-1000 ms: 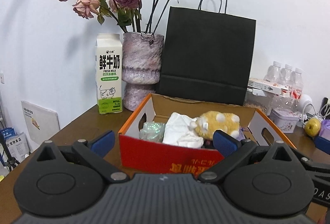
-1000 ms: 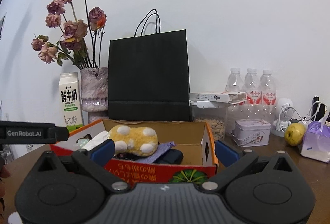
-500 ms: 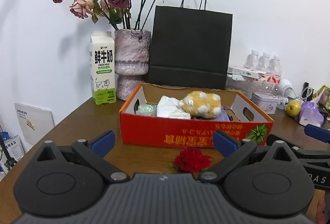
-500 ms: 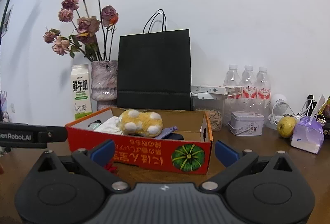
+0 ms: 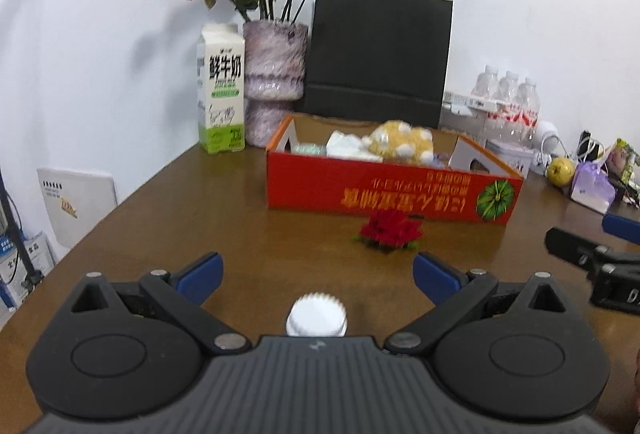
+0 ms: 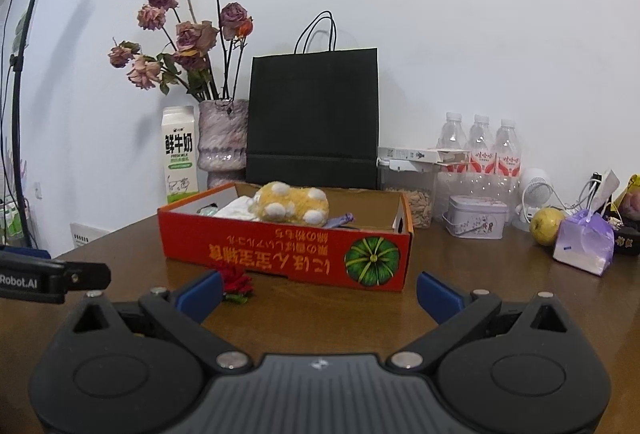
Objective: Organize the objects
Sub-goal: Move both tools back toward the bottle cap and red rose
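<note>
Tabletop (image 5: 168,218): brown wood against a white wall.
Red box (image 5: 384,190): collection bin, holds plush toy (image 5: 402,142).
Red flower (image 5: 388,230): loose, just before box.
White cap (image 5: 316,316): nearer than flower, between left tool (image 5: 318,272) fingers, spread apart, empty.
Right tool (image 6: 318,288): spread apart, empty, facing box.

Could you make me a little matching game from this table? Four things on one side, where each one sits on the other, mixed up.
Things:
1. yellow plush toy
2. red flower
3. milk carton
4. white bottle cap

Places:
A. on the table just in front of the red box
B. inside the red box
C. nearest the left gripper, between its open fingers
D. beside the vase, by the wall

Pairs: 1-B, 2-A, 3-D, 4-C
</note>
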